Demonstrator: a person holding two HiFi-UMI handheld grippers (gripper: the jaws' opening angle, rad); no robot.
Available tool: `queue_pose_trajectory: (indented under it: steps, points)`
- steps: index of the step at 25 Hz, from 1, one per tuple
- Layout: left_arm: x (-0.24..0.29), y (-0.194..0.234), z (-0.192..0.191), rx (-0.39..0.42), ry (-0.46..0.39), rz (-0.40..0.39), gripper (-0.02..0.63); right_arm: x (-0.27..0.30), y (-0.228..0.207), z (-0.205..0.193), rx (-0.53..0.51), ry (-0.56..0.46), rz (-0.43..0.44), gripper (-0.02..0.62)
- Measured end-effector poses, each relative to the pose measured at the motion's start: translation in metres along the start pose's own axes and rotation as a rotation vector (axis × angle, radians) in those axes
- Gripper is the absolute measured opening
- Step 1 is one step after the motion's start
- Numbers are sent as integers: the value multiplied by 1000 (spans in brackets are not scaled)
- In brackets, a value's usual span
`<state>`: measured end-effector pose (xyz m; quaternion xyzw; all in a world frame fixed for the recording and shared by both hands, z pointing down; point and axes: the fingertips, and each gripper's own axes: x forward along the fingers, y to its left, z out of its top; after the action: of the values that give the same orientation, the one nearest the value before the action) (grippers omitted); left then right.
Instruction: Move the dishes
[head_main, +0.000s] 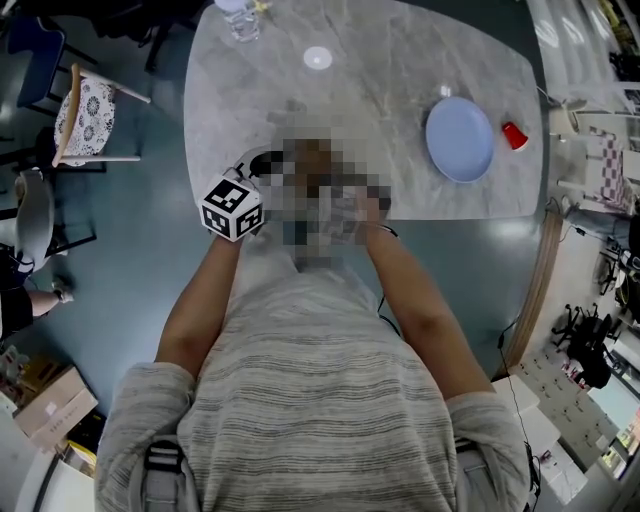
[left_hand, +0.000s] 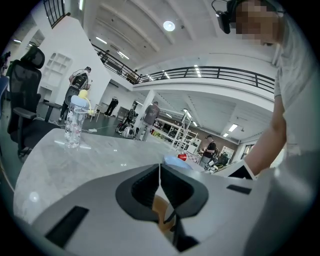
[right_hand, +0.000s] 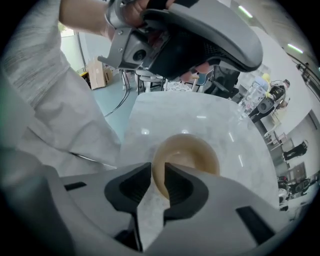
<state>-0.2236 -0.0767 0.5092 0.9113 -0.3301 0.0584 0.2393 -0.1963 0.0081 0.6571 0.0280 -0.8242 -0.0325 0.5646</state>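
Pinching the bowl's (right_hand: 192, 155) rim with the right gripper (right_hand: 154, 186), at the table's (right_hand: 200, 115) near edge. Left gripper (left_hand: 160, 171) pressed together, close by. Beyond: plate (head_main: 460, 138) and red cup (head_main: 514, 135) by the right edge, bottle (left_hand: 74, 125) at the far edge.

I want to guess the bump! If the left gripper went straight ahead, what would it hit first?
Probably the blue plate, straight ahead of the left gripper, with the red cup behind it. It aims slightly down, so the marble table might come first; depth is unclear.
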Motion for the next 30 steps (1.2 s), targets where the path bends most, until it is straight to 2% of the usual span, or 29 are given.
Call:
queue_pose_trajectory:
  steps: [7,13,18,30]
  points:
    - [2,-3,-1,1,12,-17,21,4,1,-2,-50,35,-18,46]
    - [5,0,2,5,15,-22,21,6,-1,-3,-54,47,-20,37]
    - [2,1,3,10,15,-27,21,8,-5,-8,-71,76,-62,31]
    - [20,-23,2,40,35,-89,21,-11,-11,-35,-13,106,-162,25]
